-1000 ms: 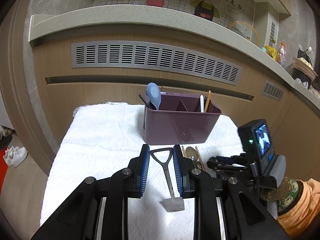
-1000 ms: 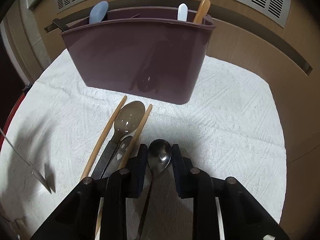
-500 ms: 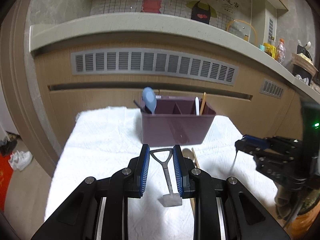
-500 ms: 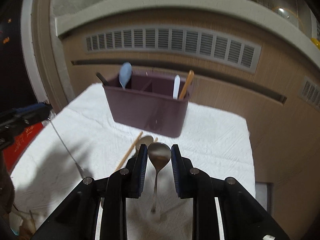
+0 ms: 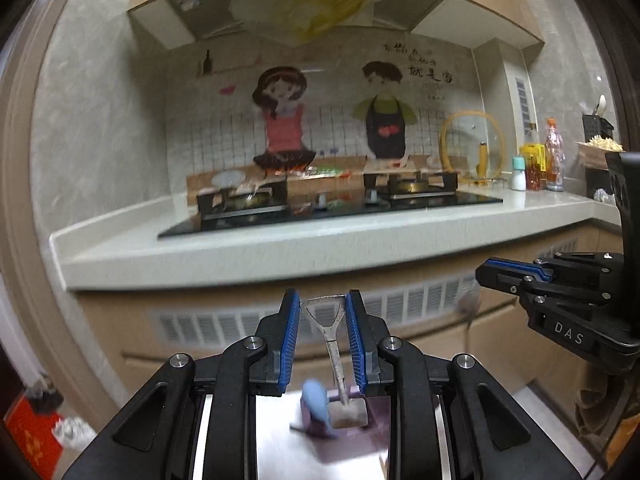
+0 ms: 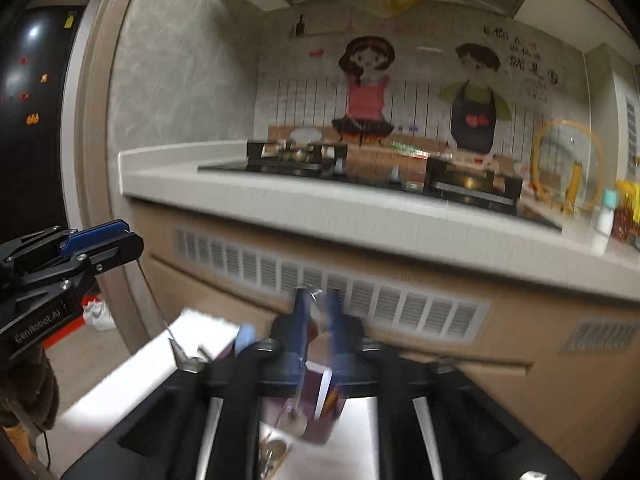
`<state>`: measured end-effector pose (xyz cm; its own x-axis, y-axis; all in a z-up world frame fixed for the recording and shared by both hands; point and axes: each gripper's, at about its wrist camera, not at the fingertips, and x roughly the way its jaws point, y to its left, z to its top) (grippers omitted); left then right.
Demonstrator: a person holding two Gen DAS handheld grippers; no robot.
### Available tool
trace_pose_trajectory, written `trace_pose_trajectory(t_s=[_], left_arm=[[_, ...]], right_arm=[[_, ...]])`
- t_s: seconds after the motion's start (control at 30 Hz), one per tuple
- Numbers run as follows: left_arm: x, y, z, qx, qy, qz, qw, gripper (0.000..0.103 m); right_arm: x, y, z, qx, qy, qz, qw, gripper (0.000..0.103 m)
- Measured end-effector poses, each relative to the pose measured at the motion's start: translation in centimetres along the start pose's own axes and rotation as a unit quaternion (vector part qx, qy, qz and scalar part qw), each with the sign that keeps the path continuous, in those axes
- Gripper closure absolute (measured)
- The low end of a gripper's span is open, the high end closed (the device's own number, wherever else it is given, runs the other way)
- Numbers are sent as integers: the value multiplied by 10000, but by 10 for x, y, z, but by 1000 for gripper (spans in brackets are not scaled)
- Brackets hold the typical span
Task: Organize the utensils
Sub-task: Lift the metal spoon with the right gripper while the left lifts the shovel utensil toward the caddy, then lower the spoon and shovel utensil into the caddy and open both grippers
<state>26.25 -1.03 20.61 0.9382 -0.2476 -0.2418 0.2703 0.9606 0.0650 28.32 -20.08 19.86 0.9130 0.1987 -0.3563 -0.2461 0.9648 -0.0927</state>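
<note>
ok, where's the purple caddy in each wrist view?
Left wrist: caddy at bottom centre, below the left gripper.
Right wrist: bottom centre, blurred, behind the right gripper.
Shared landmark: blue spoon standing at the caddy's left end.

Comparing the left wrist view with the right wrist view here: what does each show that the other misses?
Left wrist only: the small metal shovel-shaped spatula sharply, clamped in the left tool, plus the orange-capped bottle.
Right wrist only: the dark doorway and white shoes on the floor.
Both: the black gas hob, the cartoon wall picture, the purple utensil caddy and grey vent grille.
</note>
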Motion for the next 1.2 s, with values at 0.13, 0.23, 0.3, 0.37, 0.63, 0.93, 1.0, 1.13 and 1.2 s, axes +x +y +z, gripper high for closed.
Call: trace_pose_trajectory(t_s=[0.13,0.23,0.3,0.37,0.63,0.93,1.0,1.13,1.2], left_arm=[[32,0,5,46,-15,-11,10000,79],[63,-2,-8,-12,222,-68,9997,79],[78,-2,-20,-100,409,-147,9990,79],[85,0,-37,-182,582,-246,9978,79],[60,11,-101,-588,1085,-498,9911,78],[13,21,-133,-702,1116,-422,9904,78],[3,24,-131,-731,1028,-394,9912,78],[-17,27,-123,-722,858,-340,9931,78],[-25,27,-119,-709,794,-300,9939,78]], right_arm=[[15,-3,19,-44,-53,-20,10000,98],[30,-4,13,-97,12,-44,9999,98],[45,-8,2,2,248,30,9997,98],[58,-14,-13,105,512,98,9986,98],[80,-23,-119,219,1951,474,9794,96],[66,40,-228,-404,3218,1081,9397,71],[71,41,-239,-350,3351,951,9367,71],[82,36,-251,-249,3526,812,9319,71],[81,37,-253,-327,3455,723,9351,74]])
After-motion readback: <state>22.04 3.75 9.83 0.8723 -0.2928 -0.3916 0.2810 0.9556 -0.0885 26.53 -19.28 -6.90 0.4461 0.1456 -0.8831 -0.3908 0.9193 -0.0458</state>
